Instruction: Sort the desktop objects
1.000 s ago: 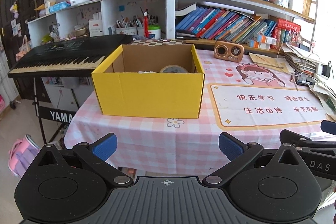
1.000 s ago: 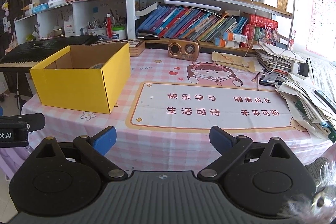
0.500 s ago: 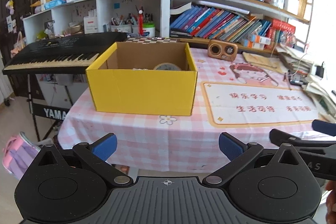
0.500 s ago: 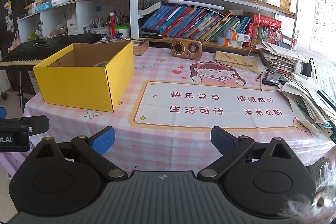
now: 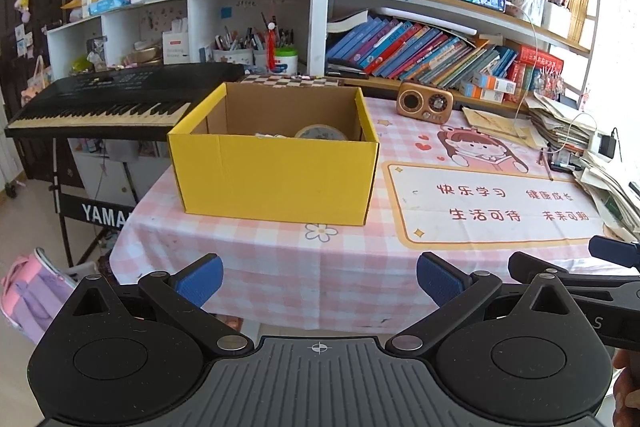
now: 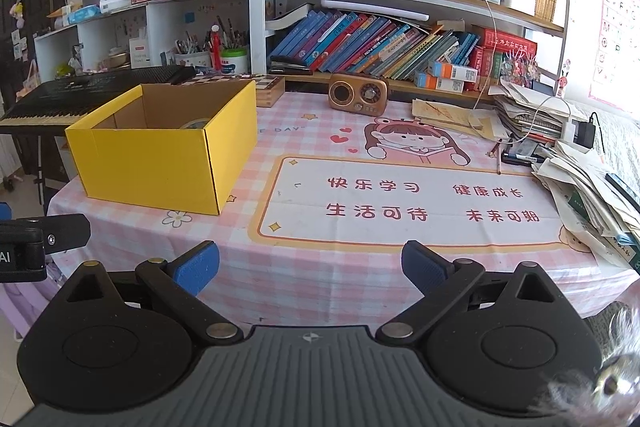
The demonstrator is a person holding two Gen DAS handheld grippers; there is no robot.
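Note:
A yellow cardboard box [image 5: 276, 175] [image 6: 160, 159] stands open-topped on the left part of the pink checked tablecloth [image 5: 352, 267] [image 6: 320, 267]. Inside it I see a round tape roll [image 5: 321, 131] and a pale item beside it. My left gripper [image 5: 319, 279] is open and holds nothing, hanging in front of the table's near edge, facing the box. My right gripper [image 6: 310, 267] is open and holds nothing too, low at the near edge before the printed desk mat [image 6: 408, 203]. A small wooden radio [image 5: 425, 103] [image 6: 358, 95] stands at the back.
Bookshelves [image 6: 400, 39] line the wall behind the table. A stack of papers [image 6: 592, 187], cables and pens crowd the right side. A black keyboard [image 5: 120, 103] on a stand sits left of the table, with a pink bag [image 5: 28, 291] on the floor.
Both grippers have drawn back from the table a little; the box and mat look smaller and farther in the left wrist view. Both stay open and hold nothing.

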